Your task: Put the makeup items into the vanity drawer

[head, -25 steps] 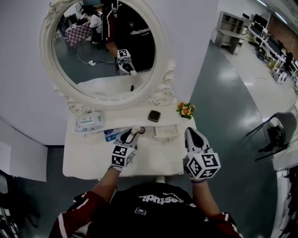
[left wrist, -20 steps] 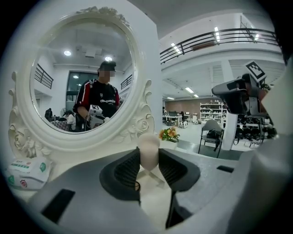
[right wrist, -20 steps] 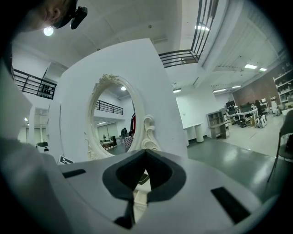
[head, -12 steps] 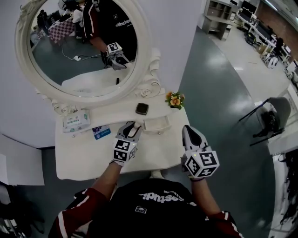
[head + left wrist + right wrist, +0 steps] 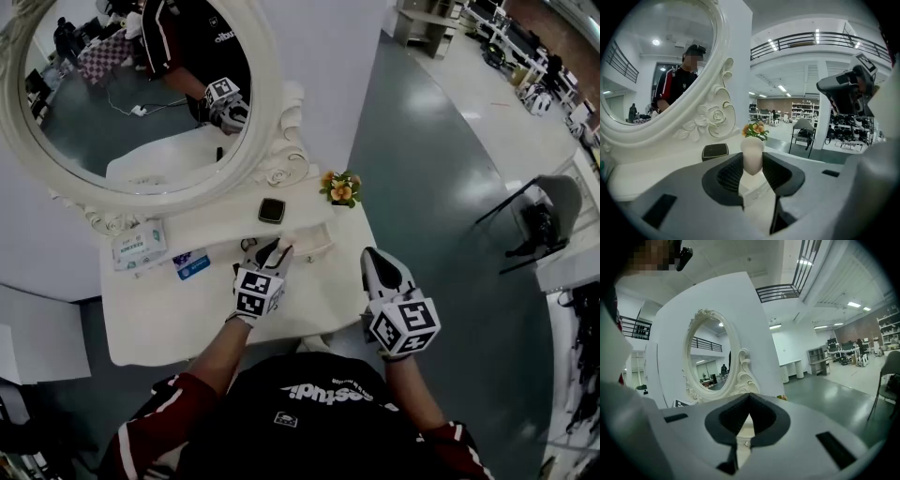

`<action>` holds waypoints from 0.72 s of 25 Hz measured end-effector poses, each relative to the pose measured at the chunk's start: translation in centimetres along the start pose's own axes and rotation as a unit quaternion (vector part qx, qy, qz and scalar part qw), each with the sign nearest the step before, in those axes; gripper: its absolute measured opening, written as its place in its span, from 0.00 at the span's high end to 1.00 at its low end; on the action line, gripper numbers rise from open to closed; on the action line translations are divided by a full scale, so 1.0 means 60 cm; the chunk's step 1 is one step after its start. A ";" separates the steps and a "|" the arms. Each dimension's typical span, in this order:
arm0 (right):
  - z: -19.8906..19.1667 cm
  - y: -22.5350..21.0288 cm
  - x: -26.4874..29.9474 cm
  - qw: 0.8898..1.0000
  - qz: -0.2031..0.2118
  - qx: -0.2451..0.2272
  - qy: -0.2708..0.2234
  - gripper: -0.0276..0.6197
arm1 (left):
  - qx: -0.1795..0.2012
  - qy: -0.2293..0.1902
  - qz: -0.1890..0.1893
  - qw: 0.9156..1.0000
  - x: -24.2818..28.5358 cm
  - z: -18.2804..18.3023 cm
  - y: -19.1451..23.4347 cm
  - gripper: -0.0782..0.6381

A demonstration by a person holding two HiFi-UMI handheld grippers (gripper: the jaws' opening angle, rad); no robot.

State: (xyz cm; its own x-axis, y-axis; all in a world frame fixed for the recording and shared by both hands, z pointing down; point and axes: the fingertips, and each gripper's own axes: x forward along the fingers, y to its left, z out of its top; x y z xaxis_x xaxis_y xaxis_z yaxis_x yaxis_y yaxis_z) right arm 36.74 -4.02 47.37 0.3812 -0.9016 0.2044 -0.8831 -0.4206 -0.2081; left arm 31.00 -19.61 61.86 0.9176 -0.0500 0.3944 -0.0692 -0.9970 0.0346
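Note:
My left gripper (image 5: 273,251) is shut on a pale beige egg-shaped makeup sponge (image 5: 752,157), whose tip pokes out beyond the pads. It hovers at the left end of the small open drawer (image 5: 315,246) in the white vanity's (image 5: 159,319) upper ledge. My right gripper (image 5: 373,259) hangs near the vanity's right front corner, shut with nothing in it; in the right gripper view the gripper's (image 5: 749,397) tips meet. A black square compact (image 5: 272,210) lies on the ledge behind the drawer.
A big oval mirror (image 5: 141,94) in a carved white frame stands at the back. A small pot of orange flowers (image 5: 340,187) sits at the ledge's right end. A wipes pack (image 5: 139,246) and a blue packet (image 5: 193,264) lie to the left. A chair (image 5: 539,225) stands on the floor at the right.
The left gripper has carried the sponge rightward and a little down, from near the blue packet to the drawer. The right gripper has sunk slightly.

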 end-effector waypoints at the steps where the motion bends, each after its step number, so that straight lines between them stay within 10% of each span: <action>1: -0.003 -0.002 0.001 1.000 0.000 0.000 0.002 0.95 | 0.000 0.003 -0.002 1.000 0.005 -0.003 -0.001 0.71; 18: -0.016 -0.028 0.005 1.000 -0.009 0.002 0.020 0.95 | -0.009 0.049 -0.023 0.998 0.059 -0.049 -0.009 0.62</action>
State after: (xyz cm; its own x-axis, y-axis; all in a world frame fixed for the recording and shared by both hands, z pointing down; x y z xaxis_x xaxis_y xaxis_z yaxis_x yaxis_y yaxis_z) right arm 38.10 -3.49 48.72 0.3854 -0.8894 0.2457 -0.8751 -0.4367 -0.2084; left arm 33.12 -19.09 65.93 0.8771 0.0028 0.4803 -0.0357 -0.9968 0.0710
